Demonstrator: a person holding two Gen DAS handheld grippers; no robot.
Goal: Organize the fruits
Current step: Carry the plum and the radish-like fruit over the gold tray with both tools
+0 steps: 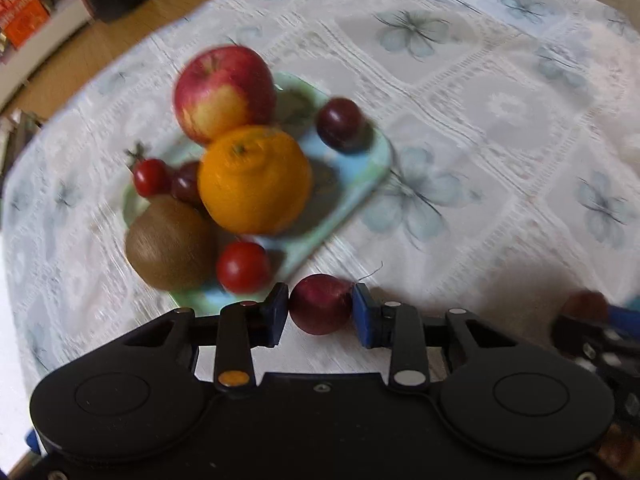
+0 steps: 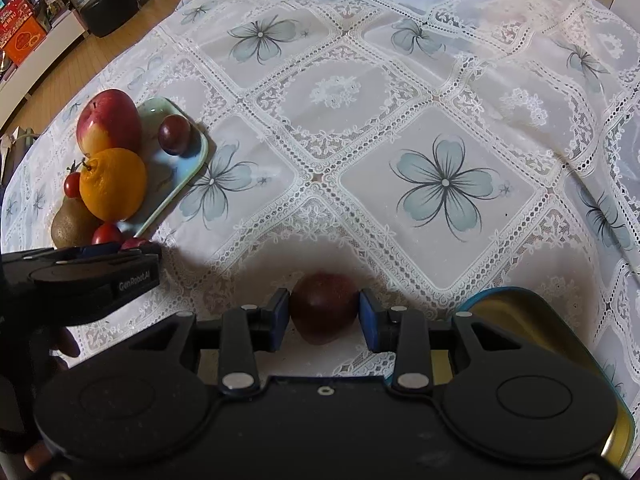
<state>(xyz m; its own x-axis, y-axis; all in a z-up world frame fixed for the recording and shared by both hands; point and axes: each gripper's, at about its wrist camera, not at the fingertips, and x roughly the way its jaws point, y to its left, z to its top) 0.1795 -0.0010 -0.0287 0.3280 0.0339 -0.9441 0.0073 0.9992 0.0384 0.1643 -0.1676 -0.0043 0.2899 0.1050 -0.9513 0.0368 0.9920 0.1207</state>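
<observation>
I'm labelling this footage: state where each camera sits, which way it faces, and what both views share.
Left wrist: on the left tool, facing forward over a dark plum between its fingers toward the fruit tray; the right tool shows at the right edge.
Right wrist: on the right tool, facing forward over another plum and tablecloth; the left tool shows at left.
Shared: tray, apple, orange.
</observation>
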